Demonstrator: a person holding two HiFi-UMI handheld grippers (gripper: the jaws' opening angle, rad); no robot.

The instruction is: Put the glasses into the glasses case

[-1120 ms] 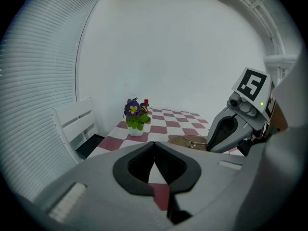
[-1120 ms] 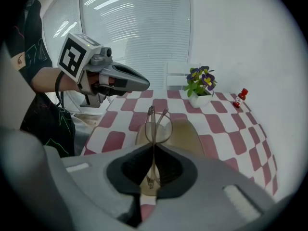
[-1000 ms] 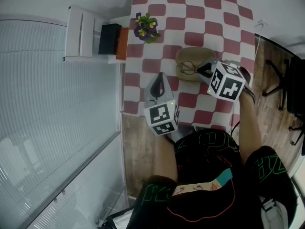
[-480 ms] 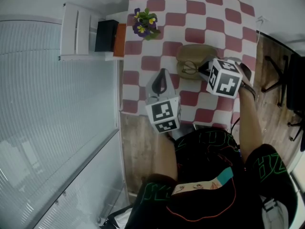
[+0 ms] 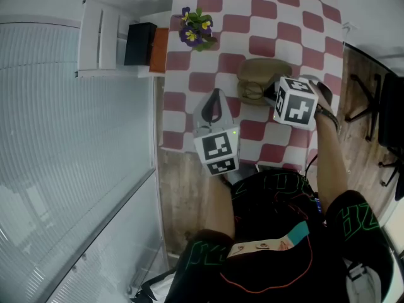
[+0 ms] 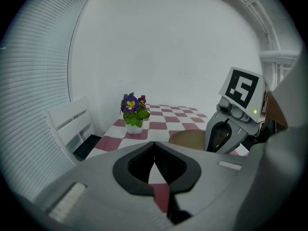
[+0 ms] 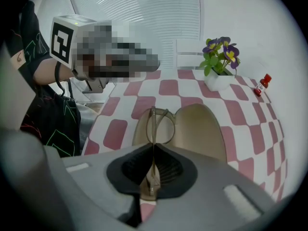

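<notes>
An open tan glasses case (image 5: 264, 73) lies on the red-and-white checked table (image 5: 297, 17). My right gripper (image 5: 270, 93) is shut on the folded thin-framed glasses (image 5: 252, 92) and holds them at the case's near edge. In the right gripper view the glasses (image 7: 160, 125) stick out from between the jaws of the right gripper (image 7: 153, 150), on edge, with the lenses over the left half of the case (image 7: 199, 126). My left gripper (image 5: 214, 100) hovers over the table's near left part, left of the case. It is shut with nothing in it (image 6: 154, 149).
A potted purple flower (image 5: 197, 31) stands at the table's left edge, beyond the case. A small red bottle (image 7: 262, 84) sits further back. A white chair (image 5: 101, 40) with a black box (image 5: 140, 43) is left of the table. Window blinds fill the left side.
The right gripper with the glasses has edged slightly further onto the case. The left gripper has barely moved.
</notes>
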